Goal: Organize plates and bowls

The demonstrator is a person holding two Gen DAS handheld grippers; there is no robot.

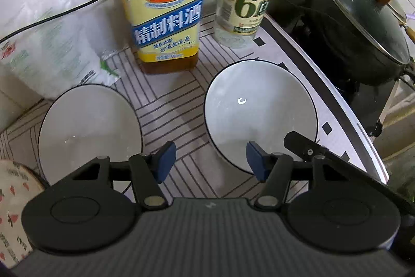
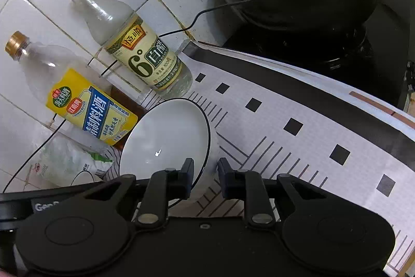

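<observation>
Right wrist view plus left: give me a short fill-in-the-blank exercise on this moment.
1. The right gripper straddles the rim of the right ____.
2. The left gripper hovers open between ____ white bowls.
3. The vinegar bottle has a ____ cap.
4. The wok wears a ____ lid.

Missing: bowl; two; yellow; glass

Even indoor light, slight blur, fisheye-bent edges.

The yellow-labelled bottle [image 1: 166, 14] reads "海天料酒" on a green oval, "江南黄" on red, and "精制料酒" across a blue band. The clear bottle [image 2: 145, 61] shows "恒顺", a big "6°", "白醋" and what looks like "500mL". On the left gripper [image 2: 44, 205] the letters "Geo" show.
</observation>
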